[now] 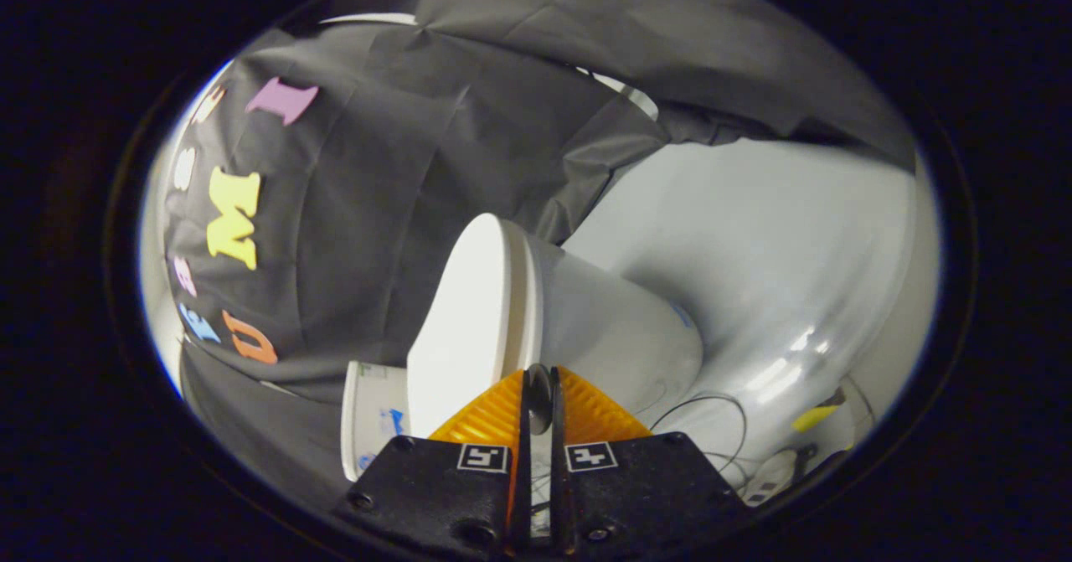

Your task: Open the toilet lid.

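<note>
While the camera is rolling sideways so that the whole booth is looking tipped over, the tool (pixel 537 399) is sitting with its two fingers (pixel 490 418) drawn almost together, leaving only a thin slit between them and gripping nothing. Just ahead of the fingertips the white toilet (pixel 620 332) is lying across the view, its rounded bowl bulging out beyond the right finger. The toilet lid (pixel 469 319) is resting closed, flat against the seat (pixel 530 302), whose thin edge is showing as a band between lid and bowl; the lid's broad smooth face is turning toward the black cloth wall (pixel 394 168), and its near edge is reaching right down to the tips of the fingers, though I cannot tell whether they are touching it. Just beside the lid and the left finger, a white container with blue markings (pixel 368 428) is standing against the cloth. Beyond the bowl, the pale glossy floor (pixel 770 269) is catching streaks of light. Near the right finger, thin dark cables (pixel 712 411) are looping over that floor, and farther off a white power strip (pixel 775 474) and a small yellow object (pixel 814 417) are lying close together.
</note>
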